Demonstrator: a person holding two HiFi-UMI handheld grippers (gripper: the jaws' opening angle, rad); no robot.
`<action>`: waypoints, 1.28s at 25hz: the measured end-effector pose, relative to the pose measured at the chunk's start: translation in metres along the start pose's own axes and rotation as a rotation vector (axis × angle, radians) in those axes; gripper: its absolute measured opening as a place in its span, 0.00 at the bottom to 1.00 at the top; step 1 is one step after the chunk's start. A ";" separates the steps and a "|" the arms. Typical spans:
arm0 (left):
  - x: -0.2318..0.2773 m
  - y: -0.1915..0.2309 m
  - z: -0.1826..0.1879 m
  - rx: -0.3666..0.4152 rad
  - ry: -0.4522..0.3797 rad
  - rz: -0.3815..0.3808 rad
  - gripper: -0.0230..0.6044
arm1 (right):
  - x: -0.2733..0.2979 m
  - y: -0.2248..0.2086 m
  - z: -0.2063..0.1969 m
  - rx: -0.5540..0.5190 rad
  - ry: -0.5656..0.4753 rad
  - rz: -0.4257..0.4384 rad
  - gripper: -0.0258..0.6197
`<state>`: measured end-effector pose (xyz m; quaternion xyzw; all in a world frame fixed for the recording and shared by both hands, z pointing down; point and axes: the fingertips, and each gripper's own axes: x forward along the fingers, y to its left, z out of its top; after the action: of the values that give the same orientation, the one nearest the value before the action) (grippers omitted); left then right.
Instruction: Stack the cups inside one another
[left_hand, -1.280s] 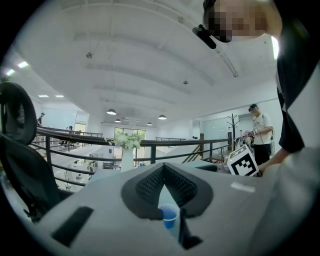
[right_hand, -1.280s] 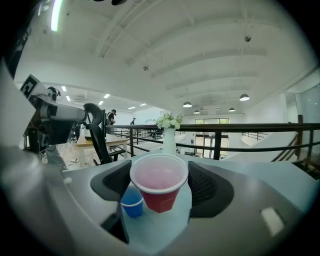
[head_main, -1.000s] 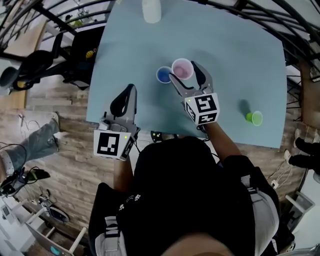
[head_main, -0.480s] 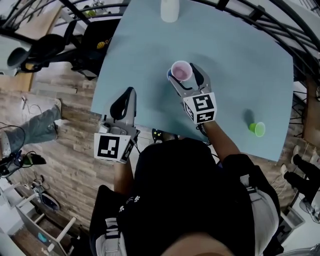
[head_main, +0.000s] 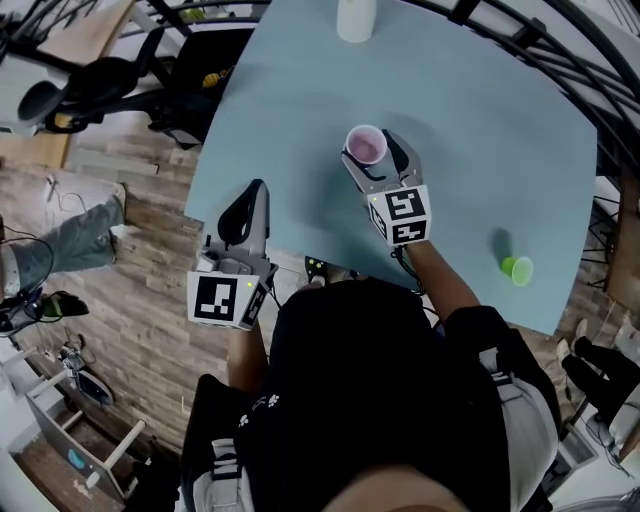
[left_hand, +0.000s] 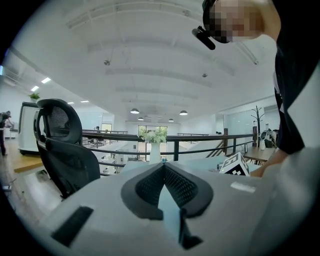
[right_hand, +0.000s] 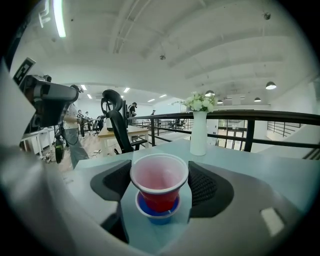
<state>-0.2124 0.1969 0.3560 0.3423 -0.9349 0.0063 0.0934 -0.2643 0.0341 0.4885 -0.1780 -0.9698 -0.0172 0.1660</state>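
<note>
A red cup (right_hand: 159, 182) stands upright between the jaws of my right gripper (right_hand: 160, 186), which is shut on it near the rim. Its base sits down inside a blue cup (right_hand: 159, 214) on the pale blue table (head_main: 470, 130). From the head view, the red cup (head_main: 365, 146) hides the blue one, and the right gripper (head_main: 375, 152) reaches it from the near side. A green cup (head_main: 516, 269) lies alone at the table's right. My left gripper (head_main: 245, 205) is shut and empty at the near left edge; in its own view the left gripper (left_hand: 162, 167) has its pads together.
A white vase (head_main: 356, 18) with flowers stands at the table's far edge; the same vase (right_hand: 198, 132) rises behind the cups. A black office chair (left_hand: 65, 150) is off the table's left side. A railing runs past the far edge.
My right gripper carried the red cup left and down over the blue cup, which no longer shows beside it in the head view. The left gripper barely shifted.
</note>
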 end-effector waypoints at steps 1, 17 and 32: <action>0.000 0.001 -0.001 -0.001 0.002 0.003 0.02 | 0.002 0.000 -0.002 -0.002 0.004 0.002 0.61; 0.000 0.004 -0.008 -0.004 0.027 0.021 0.02 | 0.015 -0.002 -0.032 -0.013 0.074 0.001 0.62; -0.012 0.003 -0.007 0.003 0.029 0.049 0.02 | 0.022 0.000 -0.054 -0.018 0.134 0.005 0.62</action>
<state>-0.2042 0.2076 0.3613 0.3191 -0.9416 0.0148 0.1063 -0.2666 0.0365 0.5463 -0.1802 -0.9558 -0.0376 0.2291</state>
